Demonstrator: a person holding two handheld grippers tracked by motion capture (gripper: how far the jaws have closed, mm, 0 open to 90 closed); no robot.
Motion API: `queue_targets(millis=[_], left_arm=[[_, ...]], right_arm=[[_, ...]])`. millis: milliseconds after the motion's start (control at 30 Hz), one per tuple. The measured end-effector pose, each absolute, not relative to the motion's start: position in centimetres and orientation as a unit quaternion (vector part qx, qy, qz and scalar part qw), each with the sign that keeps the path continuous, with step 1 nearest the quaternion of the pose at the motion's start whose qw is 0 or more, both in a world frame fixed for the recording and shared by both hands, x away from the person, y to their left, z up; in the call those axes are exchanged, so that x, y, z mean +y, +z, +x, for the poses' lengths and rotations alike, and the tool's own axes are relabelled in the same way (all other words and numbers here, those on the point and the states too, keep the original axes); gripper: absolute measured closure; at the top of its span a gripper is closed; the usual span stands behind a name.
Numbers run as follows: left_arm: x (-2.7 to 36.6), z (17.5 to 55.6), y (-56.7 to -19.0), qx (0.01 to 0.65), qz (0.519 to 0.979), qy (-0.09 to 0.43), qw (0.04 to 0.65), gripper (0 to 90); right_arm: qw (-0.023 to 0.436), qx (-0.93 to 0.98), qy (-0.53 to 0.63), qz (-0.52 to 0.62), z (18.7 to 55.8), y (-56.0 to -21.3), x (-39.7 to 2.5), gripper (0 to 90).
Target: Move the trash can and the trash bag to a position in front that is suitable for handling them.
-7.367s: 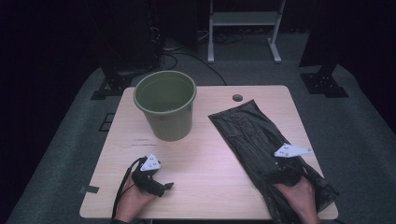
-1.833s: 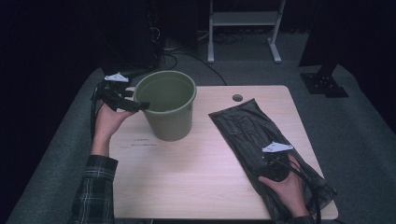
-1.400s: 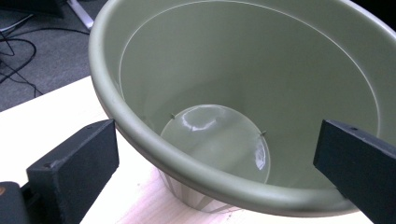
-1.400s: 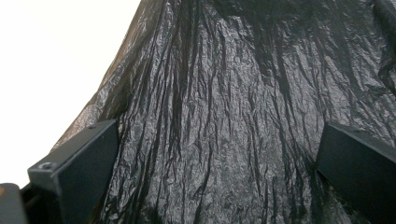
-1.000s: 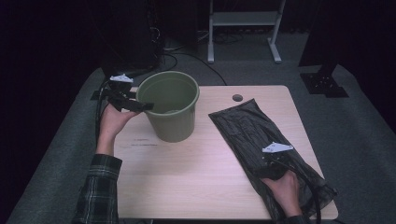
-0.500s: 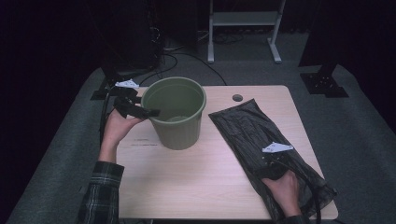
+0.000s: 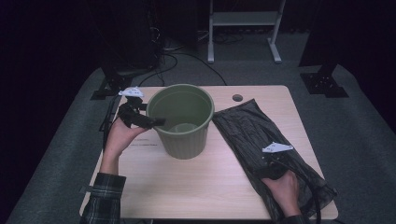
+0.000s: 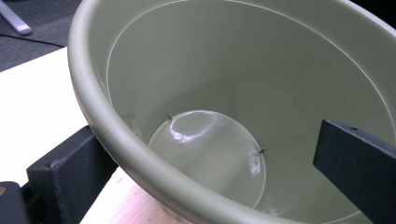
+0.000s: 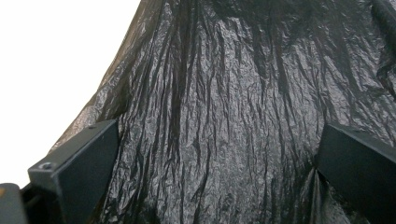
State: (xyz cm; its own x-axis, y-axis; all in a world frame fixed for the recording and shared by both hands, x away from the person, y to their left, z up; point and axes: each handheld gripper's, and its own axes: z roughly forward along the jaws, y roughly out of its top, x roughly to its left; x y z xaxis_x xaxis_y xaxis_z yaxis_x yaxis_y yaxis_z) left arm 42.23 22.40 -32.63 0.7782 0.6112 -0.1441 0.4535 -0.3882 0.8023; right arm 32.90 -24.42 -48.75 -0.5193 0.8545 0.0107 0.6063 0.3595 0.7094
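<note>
**Left gripper astride bucket rim; right gripper over black bag**

Left gripper: held at the left side of the green bucket; jaws spread wide, one outside the wall, one inside the bowl, rim running between them; whether either jaw touches the wall cannot be told. Bucket: upright on the wooden table, directly ahead of this gripper, near the table's middle. Left hand: beneath the gripper, plaid sleeve behind it.

Right gripper: well apart from the bucket, resting over the black plastic bag; jaws wide, nothing between them but the flat bag surface. Bag: spread flat, extending ahead of and under this gripper, one edge just beside the bucket. Right hand: on the bag's near end.

Left gripper view: bucket interior, glossy round floor, two small marks at its edge; high view lacks this detail. Right gripper view: fine creases of the bag, bare table at one side. High view: dark floor and cables beyond the table.
</note>
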Motion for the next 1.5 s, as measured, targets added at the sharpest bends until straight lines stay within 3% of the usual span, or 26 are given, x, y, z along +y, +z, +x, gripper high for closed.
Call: queue_targets(millis=[833,1500], left_arm=[[18.5,34.9,-32.9,0.277,0.843,0.069,0.455,0.0],[17.2,33.1,-32.8,0.261,0.850,0.062,0.453,0.0]], right_arm=[[0.184,0.804,0.337,0.454,32.9,-48.7,-24.4,0.0],[0.184,0.804,0.337,0.454,32.9,-48.7,-24.4,0.0]])
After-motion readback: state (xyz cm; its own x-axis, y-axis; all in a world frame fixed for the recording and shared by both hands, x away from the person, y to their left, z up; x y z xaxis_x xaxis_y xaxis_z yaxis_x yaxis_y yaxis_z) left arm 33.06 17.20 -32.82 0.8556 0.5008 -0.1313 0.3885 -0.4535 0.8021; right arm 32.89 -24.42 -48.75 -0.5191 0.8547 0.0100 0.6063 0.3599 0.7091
